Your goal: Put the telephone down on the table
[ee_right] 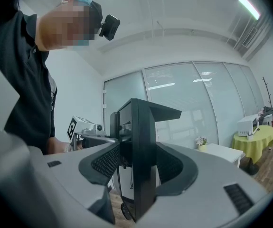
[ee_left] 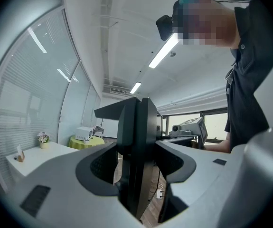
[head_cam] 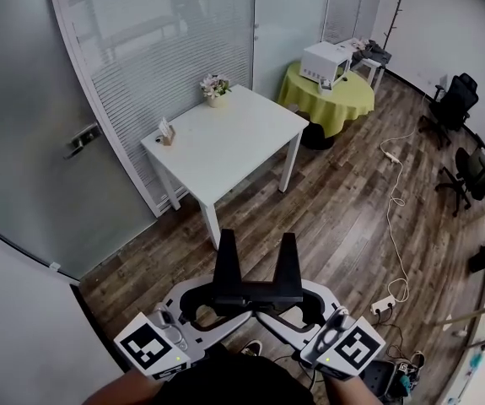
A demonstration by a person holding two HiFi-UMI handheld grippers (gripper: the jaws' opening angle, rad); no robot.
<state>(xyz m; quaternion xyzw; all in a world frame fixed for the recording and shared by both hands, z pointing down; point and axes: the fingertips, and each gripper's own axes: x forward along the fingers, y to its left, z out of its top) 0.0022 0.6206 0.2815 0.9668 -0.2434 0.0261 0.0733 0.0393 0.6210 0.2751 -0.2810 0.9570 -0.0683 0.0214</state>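
Task not started: the left gripper (head_cam: 227, 256) and right gripper (head_cam: 288, 256) have fingers clenched on nothing, well apart from the table (head_cam: 225, 146), and no telephone is identifiable in any view.

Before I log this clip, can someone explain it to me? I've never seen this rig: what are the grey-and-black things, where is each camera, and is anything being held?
There is no robot here. A person holds a two-finger gripper in each hand. The head view comes from a camera on the person's head, looking down. It shows the left gripper and the right gripper side by side above a wood floor. The other two pictures come from a camera riding on each gripper, looking along its black fingers. In both, the fingers are pressed together with nothing between them, so no telephone is held. Ahead stands a white table bearing a small flower pot and a small stand.
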